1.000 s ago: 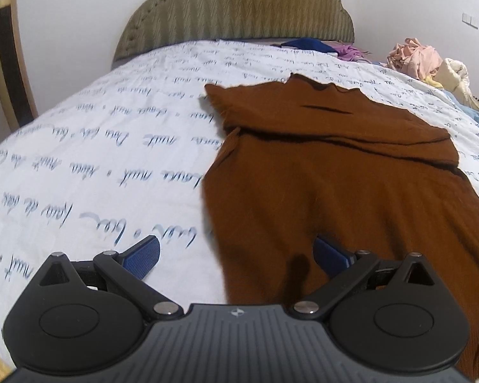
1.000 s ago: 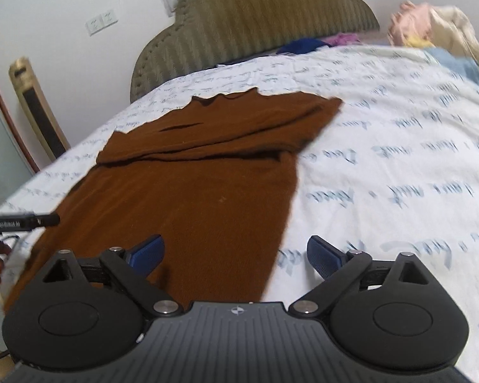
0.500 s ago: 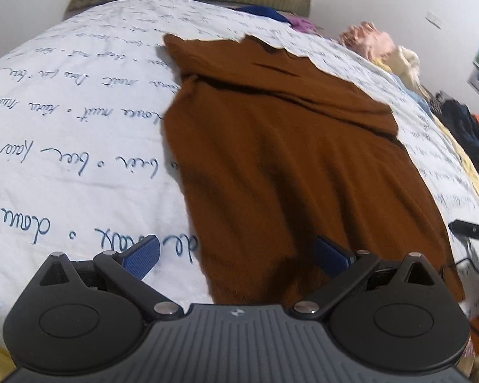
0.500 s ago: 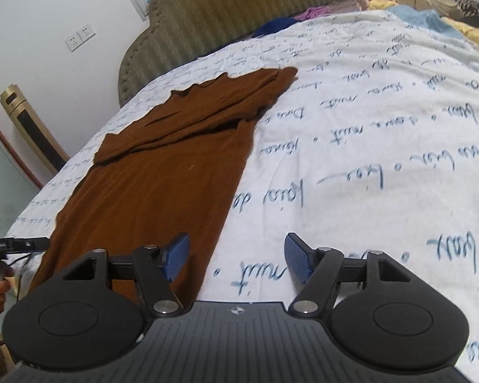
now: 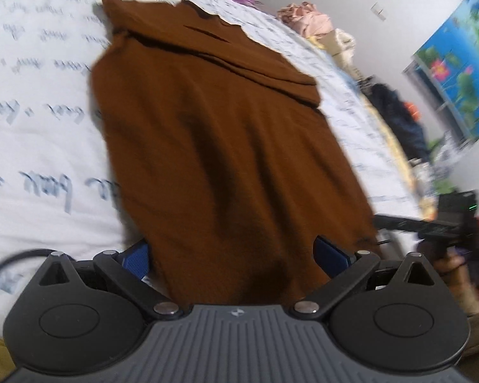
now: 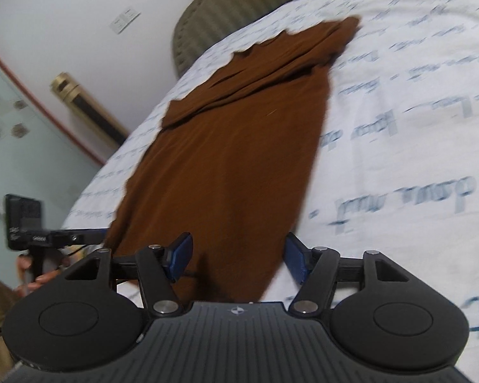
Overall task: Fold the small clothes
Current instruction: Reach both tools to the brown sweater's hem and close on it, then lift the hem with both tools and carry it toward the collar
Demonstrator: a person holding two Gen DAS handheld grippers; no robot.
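Note:
A brown long-sleeved garment (image 5: 226,146) lies flat on the white bed sheet (image 5: 41,146), its sleeves folded across the top. My left gripper (image 5: 236,255) is open wide over the near hem at its left corner, and the cloth lies between its blue fingertips (image 5: 139,255). My right gripper (image 6: 238,258) hovers over the hem's right corner of the garment (image 6: 239,159). Its jaws are closing with the cloth between them, and the pads (image 6: 295,260) do not press on it. Each view shows the other gripper at the side, held by a hand.
The sheet (image 6: 415,127) has blue script printed on it. A padded olive headboard (image 6: 226,3) stands at the far end. Piled clothes (image 5: 309,20) and dark items (image 5: 399,118) lie along the right side. A gold tower unit (image 6: 83,105) stands by the left wall.
Both grippers have tipped downward and swung in over the garment's near hem. The right gripper's jaws have narrowed. The left jaws stay wide. The garment has not moved.

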